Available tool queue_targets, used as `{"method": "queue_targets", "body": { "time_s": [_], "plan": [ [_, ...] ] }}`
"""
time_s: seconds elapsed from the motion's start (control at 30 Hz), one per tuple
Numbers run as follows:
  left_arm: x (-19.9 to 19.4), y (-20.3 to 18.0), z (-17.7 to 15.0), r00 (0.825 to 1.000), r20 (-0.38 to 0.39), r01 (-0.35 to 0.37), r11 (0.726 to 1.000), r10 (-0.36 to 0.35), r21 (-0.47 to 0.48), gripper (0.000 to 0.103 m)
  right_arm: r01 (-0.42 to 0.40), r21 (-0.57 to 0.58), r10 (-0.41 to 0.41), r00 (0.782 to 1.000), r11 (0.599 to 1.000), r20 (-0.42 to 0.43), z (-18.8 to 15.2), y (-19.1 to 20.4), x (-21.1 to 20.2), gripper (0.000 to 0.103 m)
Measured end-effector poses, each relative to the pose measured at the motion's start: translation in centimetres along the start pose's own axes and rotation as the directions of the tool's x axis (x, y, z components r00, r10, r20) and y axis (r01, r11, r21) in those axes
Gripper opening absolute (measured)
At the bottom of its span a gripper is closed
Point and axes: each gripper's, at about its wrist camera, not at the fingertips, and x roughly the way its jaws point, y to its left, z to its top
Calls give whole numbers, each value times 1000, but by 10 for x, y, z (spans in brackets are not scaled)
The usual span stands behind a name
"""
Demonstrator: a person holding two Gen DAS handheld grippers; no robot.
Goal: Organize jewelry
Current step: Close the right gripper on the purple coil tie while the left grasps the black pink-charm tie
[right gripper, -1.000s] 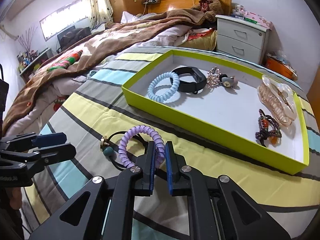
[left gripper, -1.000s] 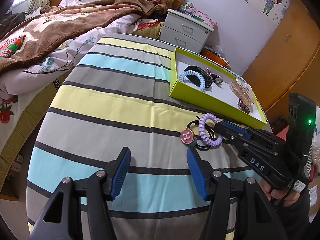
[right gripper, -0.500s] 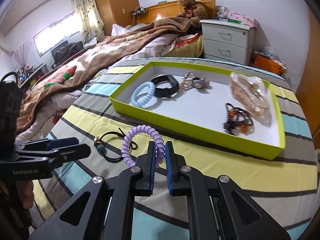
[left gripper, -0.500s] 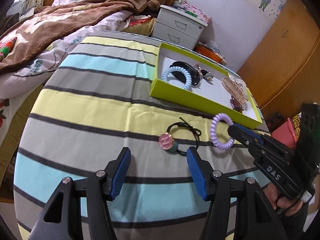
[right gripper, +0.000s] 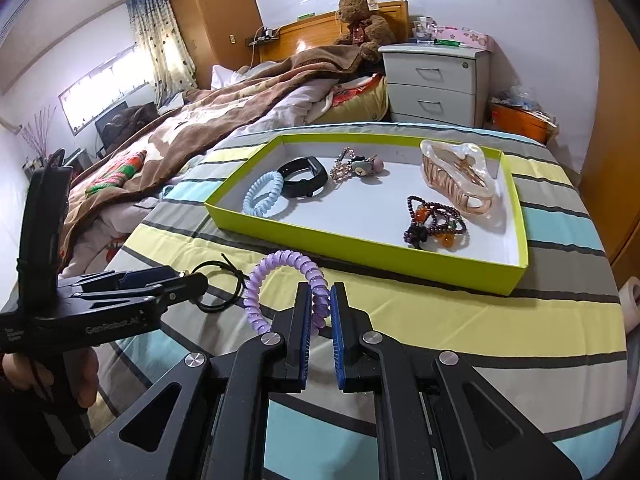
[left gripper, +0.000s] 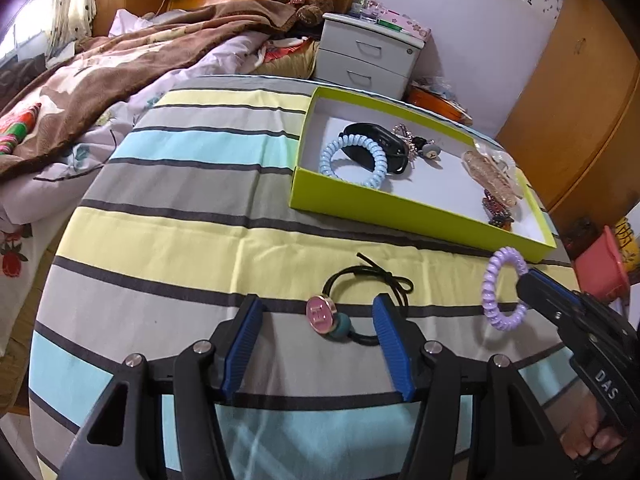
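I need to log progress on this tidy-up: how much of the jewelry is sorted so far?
Done: the green tray holds a blue coil tie, a black band, a charm chain, a hair claw and a bead bracelet. In hand: the right tongs grip the purple coil tie, lifted short of the tray. Left: the black hair tie lies on the cloth between the open left tongs.

White capitals "DAS" stand on the black body of the right hand-held gripper (left gripper: 528,286), "GenRobot.AI" (last letters faint) runs along the body of the left hand-held gripper (right gripper: 182,280), and the pink round charm (left gripper: 320,314) bears an "H".
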Motion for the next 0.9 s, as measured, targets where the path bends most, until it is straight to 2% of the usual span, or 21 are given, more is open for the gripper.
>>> {"method": "queue_targets", "body": {
  "time_s": [0.1,0.33,0.47,0.53,0.9],
  "plan": [
    [1,-6,-2,998,8,-63,997,62,34,53,-2,4,2,1000,1000,10,0,-1,-3,10],
    [2,-11,-5,988,37,-154,985,152,73,37,-4,11,4,1000,1000,17,-2,-4,-6,10],
    [1,-10,-5,986,43,-166,984,163,72,29,-3,14,3,1000,1000,19,-3,-5,-7,10],
    [0,-9,-6,986,43,-165,984,162,66,21,-3,14,2,1000,1000,20,-3,-5,-8,10],
    [-4,-7,-6,989,44,-143,988,140,57,17,-1,22,1,1000,1000,25,-4,-6,-12,10]
  ]
}}
